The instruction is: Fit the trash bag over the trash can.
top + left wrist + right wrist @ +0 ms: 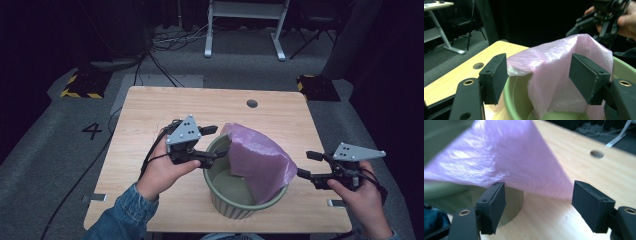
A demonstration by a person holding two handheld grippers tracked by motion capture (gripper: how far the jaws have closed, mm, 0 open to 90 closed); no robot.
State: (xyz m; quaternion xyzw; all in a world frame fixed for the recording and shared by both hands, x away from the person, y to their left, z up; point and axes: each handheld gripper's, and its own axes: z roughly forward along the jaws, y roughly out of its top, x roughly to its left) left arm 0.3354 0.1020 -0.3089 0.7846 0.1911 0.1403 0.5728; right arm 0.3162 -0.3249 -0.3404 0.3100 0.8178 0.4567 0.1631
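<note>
A ribbed green pot [225,200] stands near the table's front edge. A thin pink plastic bag [257,155] hangs into it and drapes over its far and right rim. My left gripper [214,142] is at the pot's left rim, open. In the left gripper view its jaws straddle the rim [510,100] and a fold of the bag [549,60] without pressing on it. My right gripper [306,165] hovers open just right of the pot, by the bag's stretched corner. In the right gripper view the bag [499,157] hangs just beyond the open jaws, with the pot wall [511,202] behind.
The wooden table [150,110] has a round hole [252,103] near its far edge. Past the table lie grey floor, cables, a white desk frame [245,30] and yellow-black striped blocks [80,85]. Bare tabletop lies left of and behind the pot.
</note>
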